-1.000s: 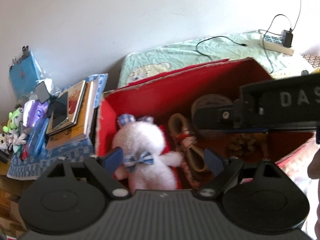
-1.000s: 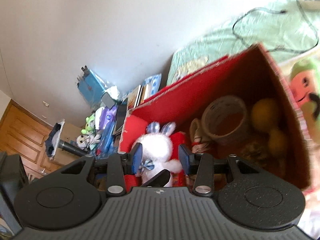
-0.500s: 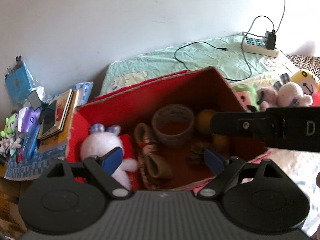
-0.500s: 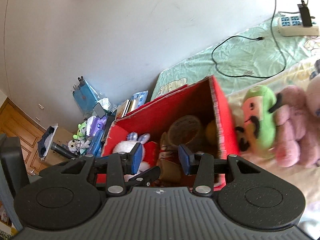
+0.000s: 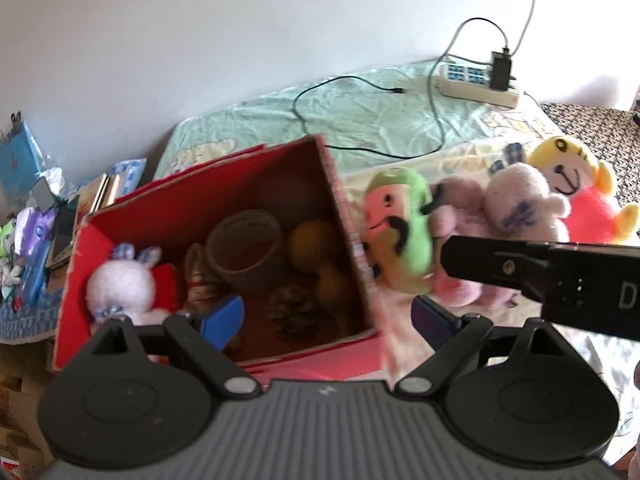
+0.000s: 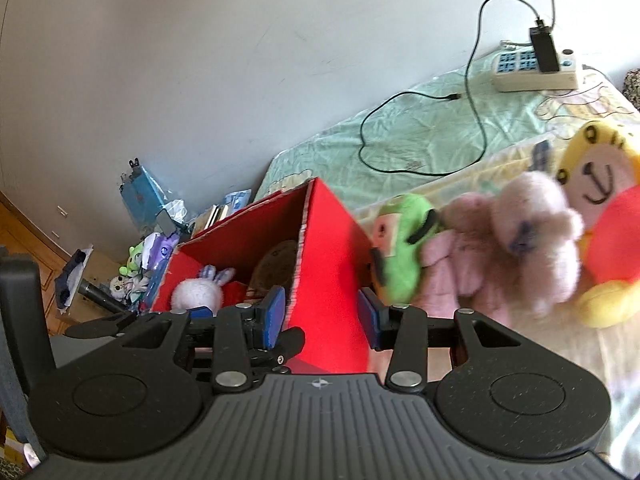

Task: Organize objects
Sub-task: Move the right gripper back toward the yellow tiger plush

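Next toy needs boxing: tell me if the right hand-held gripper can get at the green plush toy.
Probably yes: the right hand-held gripper is open, and the green plush toy lies uncovered beside the red box.

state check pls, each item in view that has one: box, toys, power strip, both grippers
red box: open-topped, partly filled
white bunny plush: inside box
tape roll: inside box
green plush: on bed, outside box, against its side
pink plush: on bed, outside box
yellow plush: on bed, outside box
power strip: adapter plugged in
left gripper: open, empty
right gripper: open, empty
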Tool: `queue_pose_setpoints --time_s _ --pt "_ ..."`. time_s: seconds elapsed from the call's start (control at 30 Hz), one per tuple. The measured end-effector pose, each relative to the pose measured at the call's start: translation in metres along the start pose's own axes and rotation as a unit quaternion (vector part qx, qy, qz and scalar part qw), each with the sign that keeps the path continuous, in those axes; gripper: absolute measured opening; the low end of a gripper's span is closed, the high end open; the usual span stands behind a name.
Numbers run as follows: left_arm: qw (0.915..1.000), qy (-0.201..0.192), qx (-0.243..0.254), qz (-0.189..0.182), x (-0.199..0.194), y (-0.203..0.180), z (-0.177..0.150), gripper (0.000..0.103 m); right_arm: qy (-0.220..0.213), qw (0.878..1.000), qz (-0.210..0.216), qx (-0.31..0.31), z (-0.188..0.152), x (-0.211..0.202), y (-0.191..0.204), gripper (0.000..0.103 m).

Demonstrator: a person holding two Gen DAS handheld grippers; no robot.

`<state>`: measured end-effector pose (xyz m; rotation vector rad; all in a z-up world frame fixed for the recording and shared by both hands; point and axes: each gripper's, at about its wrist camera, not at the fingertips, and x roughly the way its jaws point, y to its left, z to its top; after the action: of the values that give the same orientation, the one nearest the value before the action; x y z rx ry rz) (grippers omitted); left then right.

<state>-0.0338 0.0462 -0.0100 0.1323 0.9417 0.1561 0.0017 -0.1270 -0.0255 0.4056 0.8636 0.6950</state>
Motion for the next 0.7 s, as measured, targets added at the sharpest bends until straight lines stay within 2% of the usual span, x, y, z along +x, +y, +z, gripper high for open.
queue_pose_setpoints --time_s 0.7 --pt "0.9984 0.016 0.041 -0.035 0.006 -0.099 0.006 0.094 -0.014 0.998 -0.051 0.024 -0.003 -0.049 -0.069 0.044"
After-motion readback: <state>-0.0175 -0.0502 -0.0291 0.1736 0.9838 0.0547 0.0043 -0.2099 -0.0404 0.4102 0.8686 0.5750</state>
